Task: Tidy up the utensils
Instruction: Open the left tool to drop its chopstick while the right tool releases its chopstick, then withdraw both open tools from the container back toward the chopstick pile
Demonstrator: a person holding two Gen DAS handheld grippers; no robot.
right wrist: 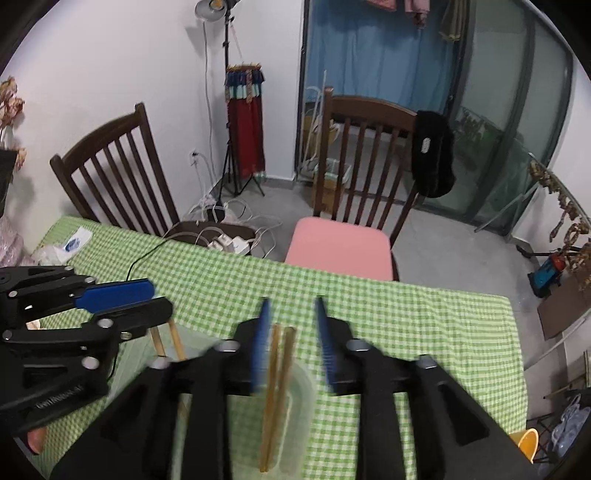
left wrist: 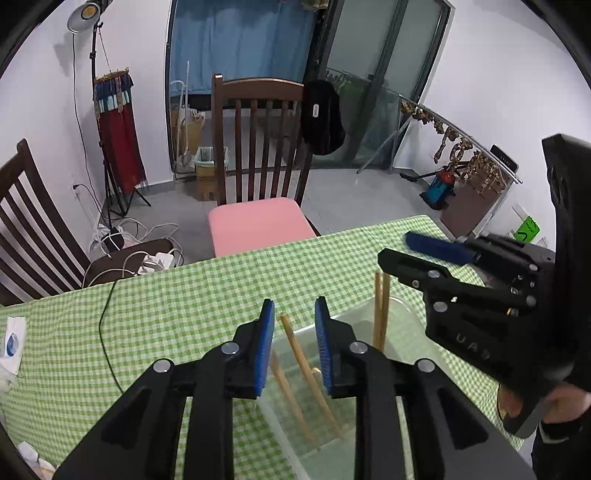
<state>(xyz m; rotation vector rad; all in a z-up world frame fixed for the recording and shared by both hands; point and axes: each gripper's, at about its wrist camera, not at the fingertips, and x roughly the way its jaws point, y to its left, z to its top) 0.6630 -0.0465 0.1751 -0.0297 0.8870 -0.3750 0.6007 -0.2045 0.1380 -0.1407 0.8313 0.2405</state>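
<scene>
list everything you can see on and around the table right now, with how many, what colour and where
chopsticks: four visible, light wood, standing in the container, two between each gripper's fingers, not pinched
container: one, clear plastic, on the table under both grippers
tablecloth: one, green and white check, covering the table
cable: one, black, running across the cloth
packet: one, white with blue print, far left corner of the table
chairs: two, dark wood; one with a pink seat, behind the table
lamp: one, on a black stand by the wall
left gripper: black, blue pads, open over the container
right gripper: black, blue pads, open over the container
</scene>
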